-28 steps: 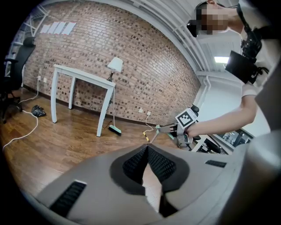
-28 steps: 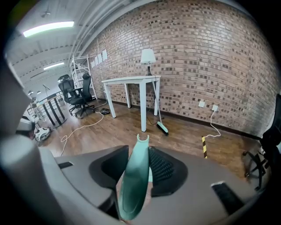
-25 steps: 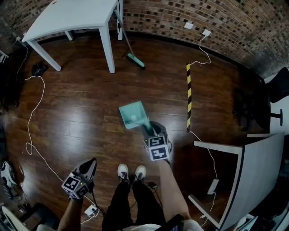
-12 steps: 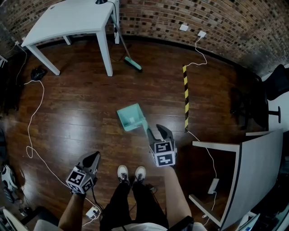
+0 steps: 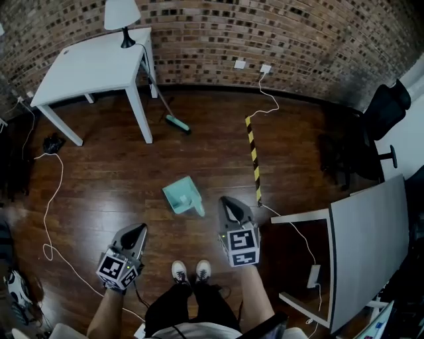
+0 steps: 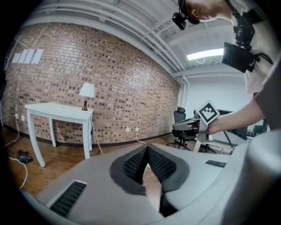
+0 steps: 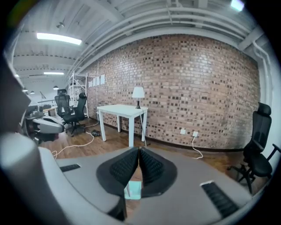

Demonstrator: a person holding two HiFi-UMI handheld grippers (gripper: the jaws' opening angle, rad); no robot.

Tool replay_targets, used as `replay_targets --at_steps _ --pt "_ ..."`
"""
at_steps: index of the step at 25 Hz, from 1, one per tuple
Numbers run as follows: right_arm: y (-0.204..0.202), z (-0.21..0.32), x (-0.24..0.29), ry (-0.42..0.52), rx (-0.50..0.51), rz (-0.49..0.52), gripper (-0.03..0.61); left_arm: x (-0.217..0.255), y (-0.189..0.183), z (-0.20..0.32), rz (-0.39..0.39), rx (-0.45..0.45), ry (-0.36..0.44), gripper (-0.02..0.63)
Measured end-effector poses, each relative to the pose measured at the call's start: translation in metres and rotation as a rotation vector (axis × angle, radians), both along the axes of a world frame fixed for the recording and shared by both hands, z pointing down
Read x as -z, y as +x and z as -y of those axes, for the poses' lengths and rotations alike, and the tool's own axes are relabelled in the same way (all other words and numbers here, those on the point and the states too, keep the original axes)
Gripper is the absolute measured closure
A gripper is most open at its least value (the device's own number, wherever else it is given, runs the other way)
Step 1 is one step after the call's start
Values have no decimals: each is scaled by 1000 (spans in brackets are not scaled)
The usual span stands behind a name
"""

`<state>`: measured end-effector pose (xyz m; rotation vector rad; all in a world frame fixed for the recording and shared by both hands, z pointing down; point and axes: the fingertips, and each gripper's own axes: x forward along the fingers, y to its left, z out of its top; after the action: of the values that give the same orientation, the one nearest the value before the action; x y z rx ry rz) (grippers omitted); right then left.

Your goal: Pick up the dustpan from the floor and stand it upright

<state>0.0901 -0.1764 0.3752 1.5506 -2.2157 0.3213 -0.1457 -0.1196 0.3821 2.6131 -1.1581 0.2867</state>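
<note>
The teal dustpan (image 5: pixel 181 195) rests on the dark wood floor, its short handle (image 5: pixel 199 210) pointing toward my feet; whether it stands or lies flat I cannot tell. My right gripper (image 5: pixel 228 201) hovers just right of it and apart from it. Its jaws are closing, the tips meet and nothing is between them. In the right gripper view the dustpan (image 7: pixel 133 190) shows as a teal patch below the right gripper (image 7: pixel 138 149). My left gripper (image 5: pixel 138 229) is raised at the lower left, shut and empty. The left gripper (image 6: pixel 146 148) has its pads touching in its own view.
A white table (image 5: pixel 93 66) with a lamp (image 5: pixel 122 16) stands at the back left, a broom (image 5: pixel 175 122) leaning beside it. A yellow-black strip (image 5: pixel 253 159) lies right of the dustpan. A grey table (image 5: pixel 364 245), an office chair (image 5: pixel 377 112) and floor cables (image 5: pixel 50 198) surround me.
My right gripper let go of the dustpan's handle, rose away from it and closed. The left gripper also rose. The dustpan now sits alone on the floor.
</note>
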Motion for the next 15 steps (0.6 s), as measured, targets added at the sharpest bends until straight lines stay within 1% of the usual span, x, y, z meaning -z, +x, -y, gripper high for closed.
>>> replay_targets --at_steps 4,9,11,13,15 --pt "20 -19 72 106 -10 67 574 73 16 1 -26 -3 131 605" --pt "24 -51 155 218 -28 176 575 164 26 -13 -55 -4 278 606" --pt "20 -61 175 256 -27 201 575 188 28 -22 -57 1 317 606" --pt "12 -71 188 274 -8 217 574 206 29 -31 -53 0 355 606" --pt "0 -82 200 292 29 228 575 222 33 -43 -25 -8 398 606"
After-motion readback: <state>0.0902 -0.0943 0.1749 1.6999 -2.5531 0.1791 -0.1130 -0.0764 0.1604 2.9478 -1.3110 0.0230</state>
